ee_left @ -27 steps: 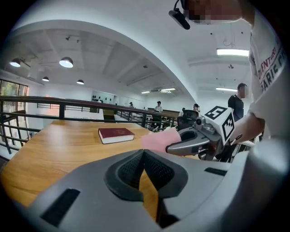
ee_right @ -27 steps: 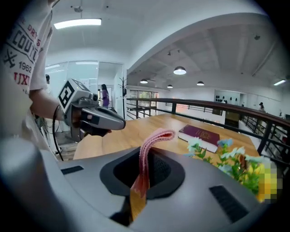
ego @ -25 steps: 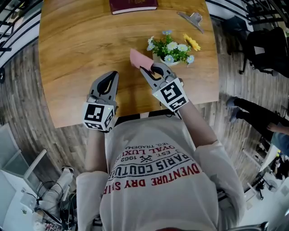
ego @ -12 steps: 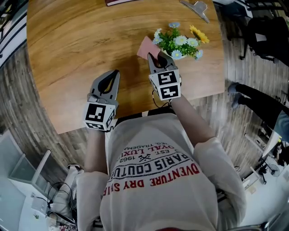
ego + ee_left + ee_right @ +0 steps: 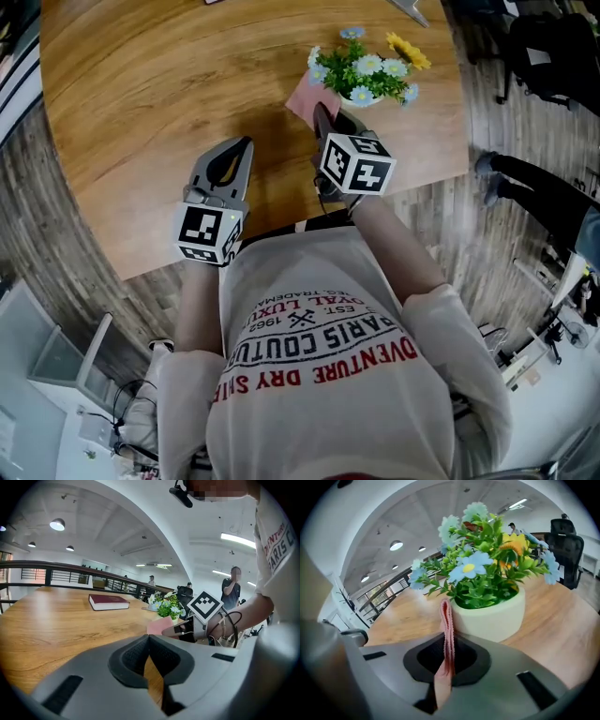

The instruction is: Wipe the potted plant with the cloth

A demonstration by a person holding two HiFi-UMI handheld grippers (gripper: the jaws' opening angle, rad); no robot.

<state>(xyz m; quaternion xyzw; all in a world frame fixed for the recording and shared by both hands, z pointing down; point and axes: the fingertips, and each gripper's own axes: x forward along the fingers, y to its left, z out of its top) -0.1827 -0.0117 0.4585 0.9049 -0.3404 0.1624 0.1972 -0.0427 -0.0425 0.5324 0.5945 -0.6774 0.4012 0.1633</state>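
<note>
A small potted plant [image 5: 364,77] with blue, white and yellow flowers in a cream pot [image 5: 494,616] stands on the round wooden table [image 5: 169,103] at the right. My right gripper [image 5: 322,117] is shut on a pink cloth [image 5: 307,97], whose folded edge [image 5: 447,634] stands upright between the jaws, right beside the pot's left side. My left gripper [image 5: 235,155] hovers over the table's near edge, jaws shut with nothing in them. From the left gripper view the cloth [image 5: 159,626] and the plant [image 5: 166,606] lie ahead to the right.
A dark red book [image 5: 108,602] lies further back on the table. A metal clip [image 5: 405,9] lies at the table's far right edge. A person's legs [image 5: 539,202] stand on the plank floor at the right. Other people and chairs stand beyond the table.
My right gripper has rolled and dropped toward the table, bringing the pink cloth closer beside the pot. The left gripper has sunk slightly and stays shut.
</note>
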